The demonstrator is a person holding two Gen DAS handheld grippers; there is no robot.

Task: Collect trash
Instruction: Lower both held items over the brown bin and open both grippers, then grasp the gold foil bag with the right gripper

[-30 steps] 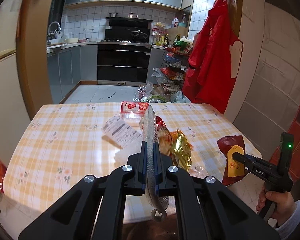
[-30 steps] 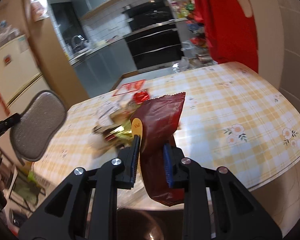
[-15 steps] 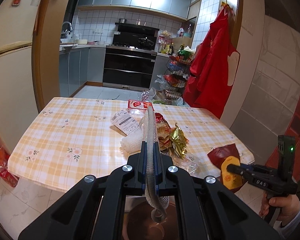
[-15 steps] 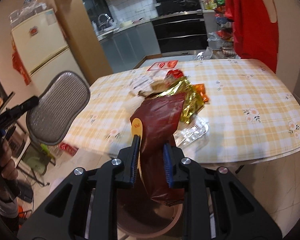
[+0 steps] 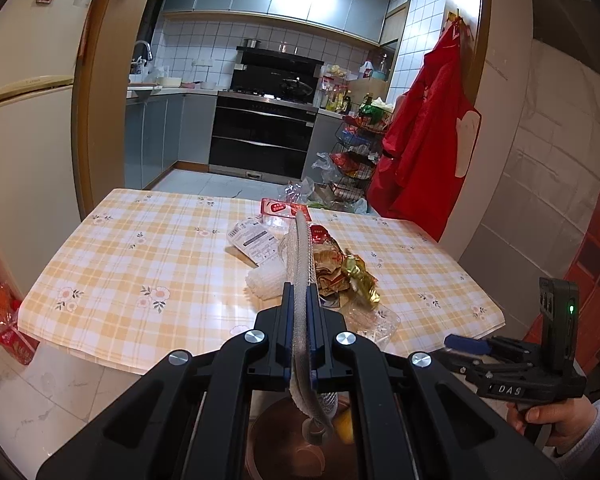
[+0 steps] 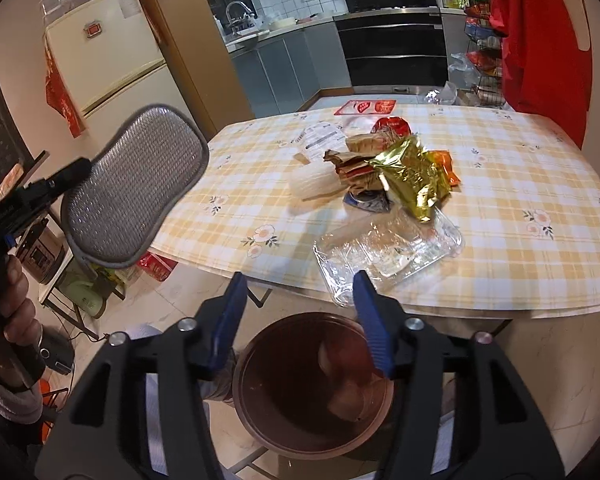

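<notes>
My left gripper is shut on a grey mesh pad, held on edge; the pad also shows in the right wrist view. My right gripper is open and empty above a brown trash bin on the floor by the table's near edge. Something reddish lies inside the bin. A pile of wrappers sits mid-table: a gold foil bag, a white wrapper and a clear plastic tray at the near edge. The right gripper also shows in the left wrist view.
The table has a yellow checked cloth. A red packet lies at its far edge. A fridge stands left, a red apron hangs right, the kitchen lies behind. Bags and clutter sit on the floor at left.
My right gripper has opened and the dark red snack bag has left it. Both grippers have pulled back from the table toward the bin.
</notes>
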